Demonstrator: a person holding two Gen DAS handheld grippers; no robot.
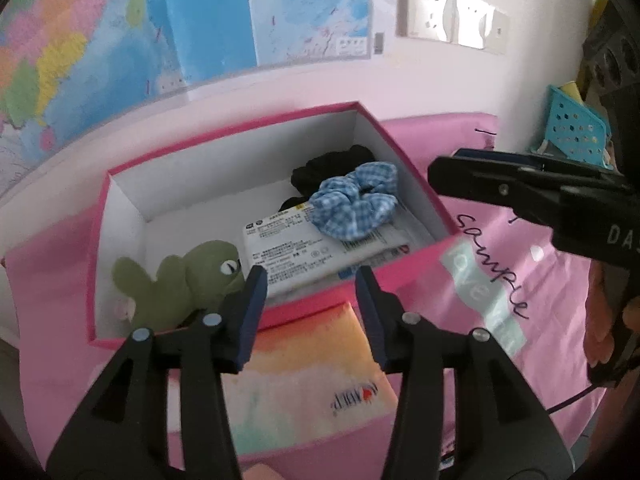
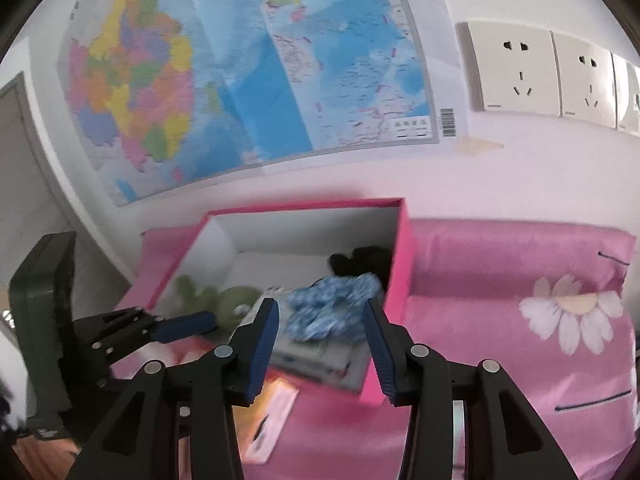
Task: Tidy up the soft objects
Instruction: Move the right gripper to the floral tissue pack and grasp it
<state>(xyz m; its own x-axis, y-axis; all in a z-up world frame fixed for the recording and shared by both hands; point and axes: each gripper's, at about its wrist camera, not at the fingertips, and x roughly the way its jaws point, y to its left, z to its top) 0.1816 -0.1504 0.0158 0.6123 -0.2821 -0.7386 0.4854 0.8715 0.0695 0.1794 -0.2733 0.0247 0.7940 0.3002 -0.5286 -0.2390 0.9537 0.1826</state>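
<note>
Green plush [image 1: 180, 280] half hidden behind left tongs [image 1: 310, 280], scrunchie [image 2: 332, 312] blurred

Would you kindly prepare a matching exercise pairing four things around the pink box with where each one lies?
Things:
1. green plush toy
2. blue checked scrunchie
3. black scrunchie
4. rainbow-coloured pack

Places:
A. outside the pink box, against its near wall
B. far right corner of the box
C. near left corner of the box
D. on the white packet

Pairs: 1-C, 2-D, 3-B, 4-A
</note>
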